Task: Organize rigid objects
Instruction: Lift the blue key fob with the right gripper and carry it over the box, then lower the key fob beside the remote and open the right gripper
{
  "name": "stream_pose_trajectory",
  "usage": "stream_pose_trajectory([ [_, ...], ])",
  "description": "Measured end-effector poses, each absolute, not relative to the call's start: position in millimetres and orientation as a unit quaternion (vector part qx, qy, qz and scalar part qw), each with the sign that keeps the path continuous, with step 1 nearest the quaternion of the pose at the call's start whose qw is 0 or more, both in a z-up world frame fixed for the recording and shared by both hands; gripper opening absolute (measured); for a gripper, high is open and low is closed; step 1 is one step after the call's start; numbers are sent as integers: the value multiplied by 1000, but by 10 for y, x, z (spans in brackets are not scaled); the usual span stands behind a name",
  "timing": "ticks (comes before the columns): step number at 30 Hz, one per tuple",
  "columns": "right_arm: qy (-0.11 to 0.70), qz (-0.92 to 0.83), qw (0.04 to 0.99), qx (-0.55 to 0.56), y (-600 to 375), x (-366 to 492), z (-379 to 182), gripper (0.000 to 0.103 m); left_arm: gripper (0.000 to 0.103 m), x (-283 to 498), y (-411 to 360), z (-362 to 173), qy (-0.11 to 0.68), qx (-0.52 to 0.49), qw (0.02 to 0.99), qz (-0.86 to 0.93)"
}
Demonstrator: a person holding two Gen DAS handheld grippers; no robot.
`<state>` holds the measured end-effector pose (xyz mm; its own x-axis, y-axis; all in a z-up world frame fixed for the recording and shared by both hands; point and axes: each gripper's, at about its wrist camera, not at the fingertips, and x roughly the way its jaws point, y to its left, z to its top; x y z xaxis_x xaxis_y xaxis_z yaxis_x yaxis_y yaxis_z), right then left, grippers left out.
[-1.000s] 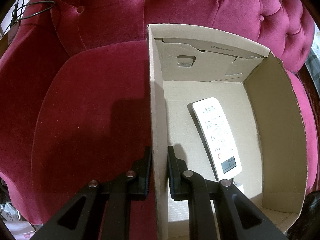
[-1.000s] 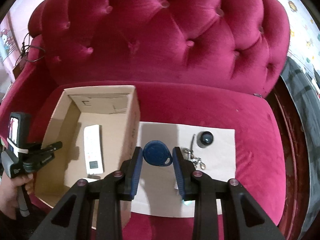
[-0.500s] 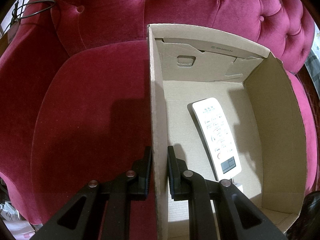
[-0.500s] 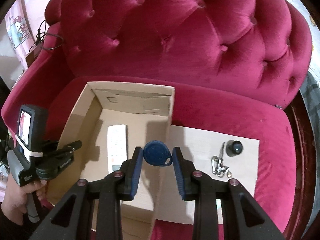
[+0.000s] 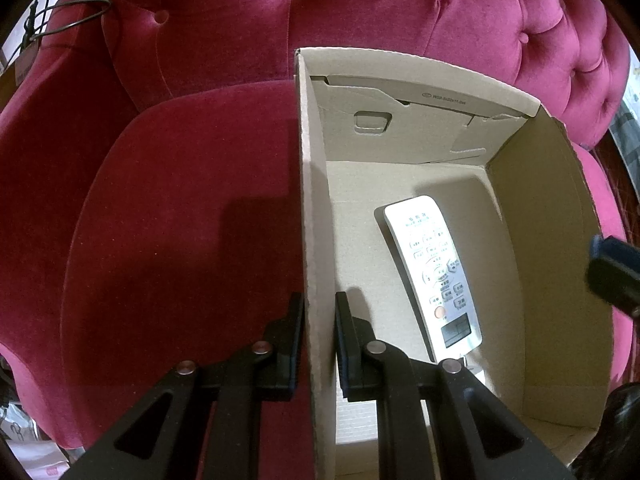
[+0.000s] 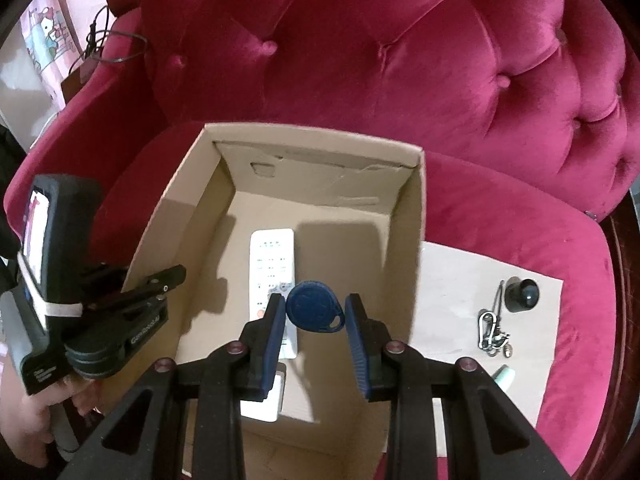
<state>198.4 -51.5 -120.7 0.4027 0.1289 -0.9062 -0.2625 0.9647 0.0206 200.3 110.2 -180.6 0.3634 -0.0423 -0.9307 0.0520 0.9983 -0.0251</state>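
Left wrist view: my left tongs (image 5: 319, 344) pinch the stiff box (image 5: 316, 240) wall, steadying it; a remote (image 5: 434, 272) lies inside, right of them.

Right wrist view: my right tongs (image 6: 315, 322) clamp a light, slick key fob (image 6: 314, 307) by its edges, over open floor between box walls.

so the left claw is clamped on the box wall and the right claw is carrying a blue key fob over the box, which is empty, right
Not quite: the box is not empty. A white remote lies on its floor, as the right wrist view shows. The rest holds: the left claw is clamped on the box wall and the right claw holds the blue fob over the box.
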Motion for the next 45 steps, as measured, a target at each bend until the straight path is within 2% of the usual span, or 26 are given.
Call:
stream_pose_trajectory([
  [21,610,111,782,-72,-273,2087,-1996,33,16,2004,1105,-1803,564,6,826,-29],
  [36,615,110,778,-64,-280,2117,-2015,34,16,2005,1106,-1802,564,6,826,-28],
  [45,607,108,785,-57,-332,2111,-1923,44,16,2004,1105,-1802,564,6,826,-28],
])
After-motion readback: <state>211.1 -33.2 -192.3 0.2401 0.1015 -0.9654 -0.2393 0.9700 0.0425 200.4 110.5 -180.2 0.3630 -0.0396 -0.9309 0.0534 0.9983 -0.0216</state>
